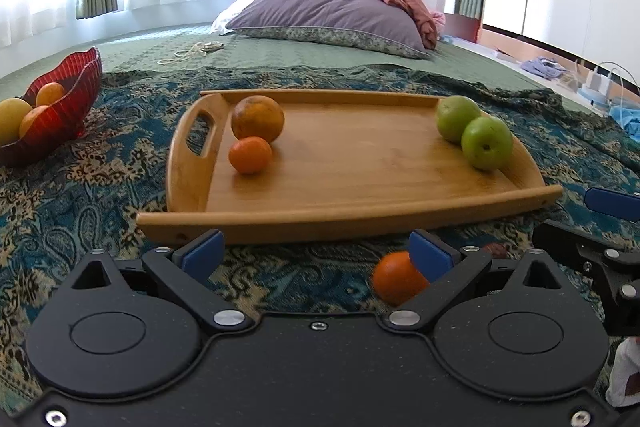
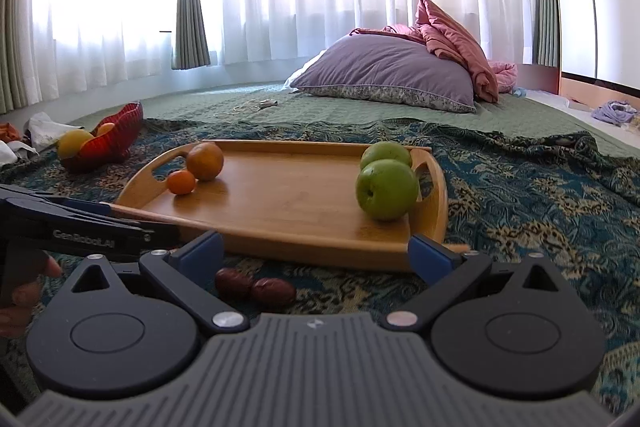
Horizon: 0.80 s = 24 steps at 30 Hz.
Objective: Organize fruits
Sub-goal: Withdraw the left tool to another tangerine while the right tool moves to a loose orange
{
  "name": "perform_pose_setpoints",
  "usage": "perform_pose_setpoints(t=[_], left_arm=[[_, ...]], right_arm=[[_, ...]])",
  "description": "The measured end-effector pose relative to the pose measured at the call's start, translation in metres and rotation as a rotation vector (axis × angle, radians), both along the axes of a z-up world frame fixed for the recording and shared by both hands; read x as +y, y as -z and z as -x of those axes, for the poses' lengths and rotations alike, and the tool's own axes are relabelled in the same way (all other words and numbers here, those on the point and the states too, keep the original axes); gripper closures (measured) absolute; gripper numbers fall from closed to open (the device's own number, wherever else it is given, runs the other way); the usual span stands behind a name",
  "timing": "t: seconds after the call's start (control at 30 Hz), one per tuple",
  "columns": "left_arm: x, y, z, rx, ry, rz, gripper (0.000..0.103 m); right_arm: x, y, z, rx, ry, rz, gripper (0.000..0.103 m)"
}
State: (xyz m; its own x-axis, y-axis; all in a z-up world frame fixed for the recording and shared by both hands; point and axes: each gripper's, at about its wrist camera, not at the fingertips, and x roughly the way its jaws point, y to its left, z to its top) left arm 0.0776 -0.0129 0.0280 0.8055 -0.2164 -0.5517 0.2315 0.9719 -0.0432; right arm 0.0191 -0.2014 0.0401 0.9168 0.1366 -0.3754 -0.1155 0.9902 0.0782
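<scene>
We are sorting by kind on the wooden tray [image 1: 360, 163]: oranges [image 1: 257, 119] are sitting at its 9 o'clock end, green apples [image 1: 486, 143] at 3 o'clock. Our left gripper [image 1: 318, 251] is hanging released, a loose orange [image 1: 394, 283] lying on the bed just inside its right finger; our right gripper [image 2: 316, 253] is gaping empty over two dates [image 2: 256, 287], likely next
</scene>
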Motion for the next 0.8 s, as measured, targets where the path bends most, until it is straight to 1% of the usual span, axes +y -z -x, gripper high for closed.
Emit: perform_pose_setpoints(t=[0.13, 0.27, 0.37, 0.57, 0.63, 0.67, 0.73, 0.8], left_arm=[[-0.004, 0.004, 0.006, -0.002, 0.027, 0.005, 0.003], [-0.008, 0.006, 0.010, 0.001, 0.048, 0.010, 0.003], [-0.011, 0.007, 0.011, 0.006, 0.060, 0.014, 0.003], [-0.019, 0.010, 0.016, 0.011, 0.093, 0.009, 0.003], [-0.020, 0.011, 0.017, 0.017, 0.109, 0.015, 0.006], [-0.021, 0.011, 0.018, 0.023, 0.119, 0.018, 0.008], [-0.023, 0.013, 0.018, 0.038, 0.135, 0.024, 0.015], [-0.025, 0.014, 0.019, 0.045, 0.139, 0.028, 0.020]], right_arm=[[0.005, 0.003, 0.012, -0.008, -0.016, 0.008, 0.000], [0.014, 0.009, 0.025, -0.010, -0.043, 0.045, 0.000], [0.021, 0.015, 0.033, -0.001, -0.066, 0.076, 0.000], [0.029, 0.025, 0.042, 0.019, -0.084, 0.096, 0.000], [0.031, 0.028, 0.045, 0.018, -0.093, 0.093, 0.000], [0.031, 0.029, 0.046, 0.016, -0.094, 0.092, 0.002], [0.034, 0.031, 0.050, 0.007, -0.090, 0.099, 0.006], [0.037, 0.032, 0.052, 0.003, -0.091, 0.109, 0.008]])
